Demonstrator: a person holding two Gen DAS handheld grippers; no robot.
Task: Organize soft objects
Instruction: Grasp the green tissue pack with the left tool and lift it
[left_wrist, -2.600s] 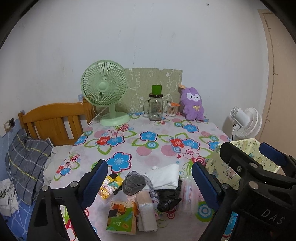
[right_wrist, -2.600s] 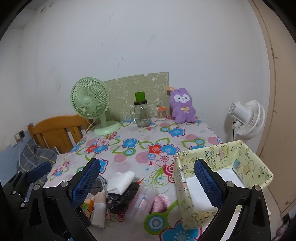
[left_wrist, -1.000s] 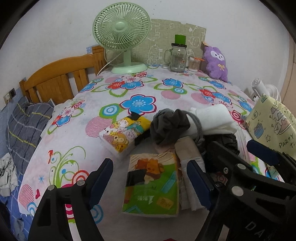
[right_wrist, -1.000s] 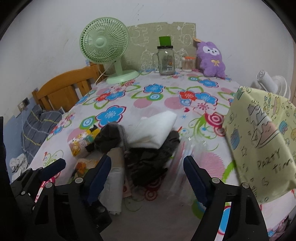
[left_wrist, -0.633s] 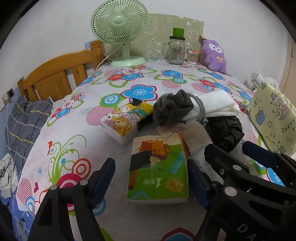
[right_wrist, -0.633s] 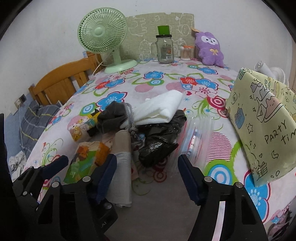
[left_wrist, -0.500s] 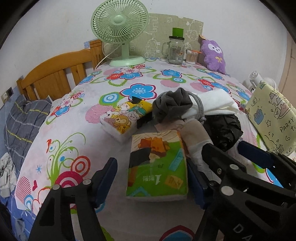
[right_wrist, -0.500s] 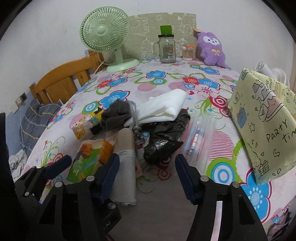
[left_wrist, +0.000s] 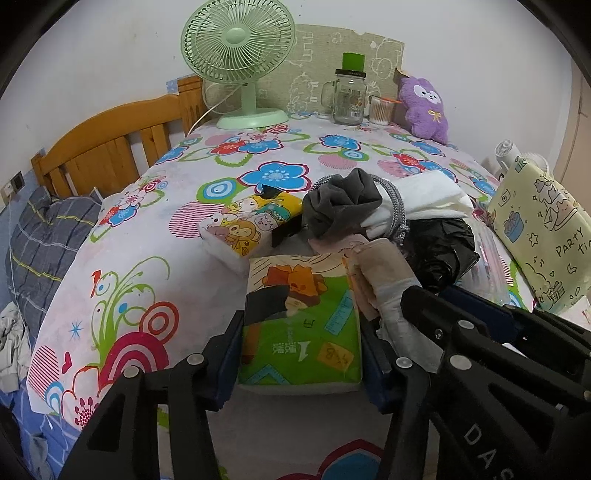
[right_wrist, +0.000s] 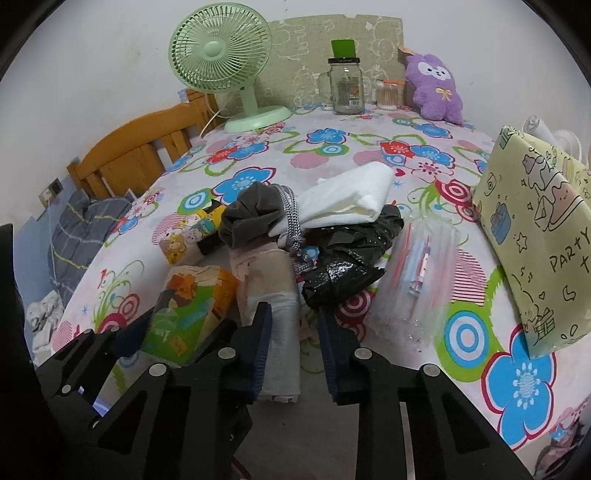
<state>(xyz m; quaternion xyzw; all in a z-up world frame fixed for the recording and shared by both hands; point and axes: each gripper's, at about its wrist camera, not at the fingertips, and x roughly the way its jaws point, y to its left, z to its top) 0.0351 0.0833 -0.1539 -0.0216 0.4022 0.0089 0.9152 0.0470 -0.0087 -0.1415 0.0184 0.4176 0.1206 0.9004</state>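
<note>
**Both grippers down at the near edge of the pile**

Your left gripper (left_wrist: 301, 360) sat low on the flowered cloth (left_wrist: 122, 266) with a blue pad on each side of the green tissue pack (left_wrist: 301, 321); both pads touched the pack's sides, so it was clamped on the pack. The pack lay flat at the front of the pile, just in front of the cartoon tissue pack (left_wrist: 245, 225).

Your right gripper (right_wrist: 293, 349) had its left pad against the beige roll (right_wrist: 273, 295); the right pad stood clear of it, with cloth showing between, so the jaws were not closed on the roll. The roll lay lengthwise between the green pack (right_wrist: 184, 314) and the black bag (right_wrist: 347, 258).

Behind these: grey garment (right_wrist: 251, 218) touching the white folded cloth (right_wrist: 351, 199), which rested on the black bag. Clear zip bag (right_wrist: 421, 277) lay just right of the black bag. Yellow box (right_wrist: 535, 229) stood at the table's right edge, tilted.

Far end: green fan (left_wrist: 240, 55), jar (left_wrist: 347, 98), purple plush (left_wrist: 424, 107)
</note>
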